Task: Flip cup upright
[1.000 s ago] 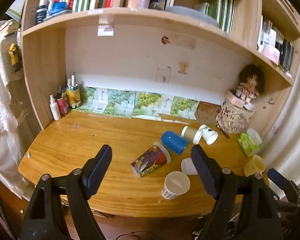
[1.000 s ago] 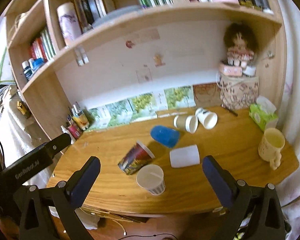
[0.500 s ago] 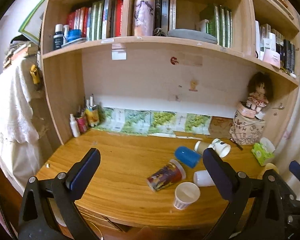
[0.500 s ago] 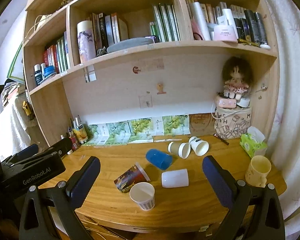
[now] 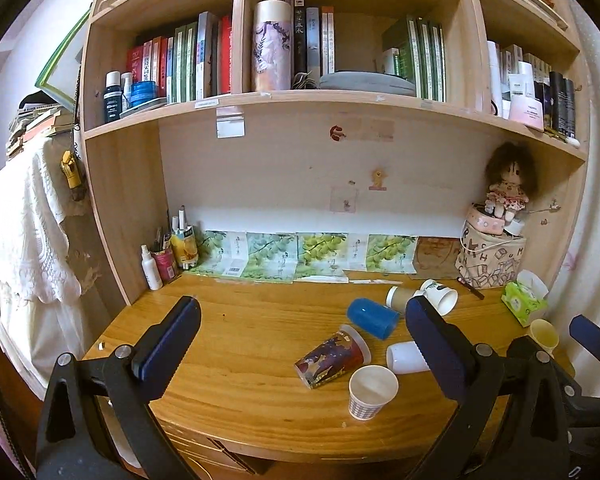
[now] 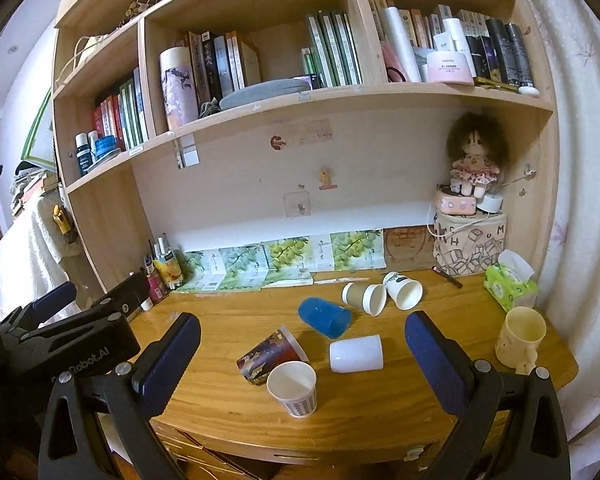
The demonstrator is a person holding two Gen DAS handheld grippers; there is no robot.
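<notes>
Several cups lie on their sides on the wooden desk (image 6: 228, 312): a colourful printed cup (image 6: 270, 354) (image 5: 332, 358), a blue cup (image 6: 324, 317) (image 5: 372, 317), a white cup (image 6: 356, 353) (image 5: 404, 357), a brown paper cup (image 6: 364, 298) and a white printed cup (image 6: 404, 290). A checked paper cup (image 6: 294, 388) (image 5: 371, 392) stands upright near the front edge. A cream mug (image 6: 520, 332) stands upright at the right. My left gripper (image 5: 300, 340) and right gripper (image 6: 302, 356) are both open and empty, held back from the desk's front edge.
A patterned bag with a doll (image 6: 470, 248) and a green tissue pack (image 6: 508, 286) stand at the back right. Pens and bottles (image 6: 162, 268) stand at the back left. Bookshelves hang above the desk. The left gripper's body (image 6: 60, 344) shows at the left of the right wrist view.
Both grippers have pulled back and tilted up from the desk, so more of the shelves shows. The cups have not moved.
</notes>
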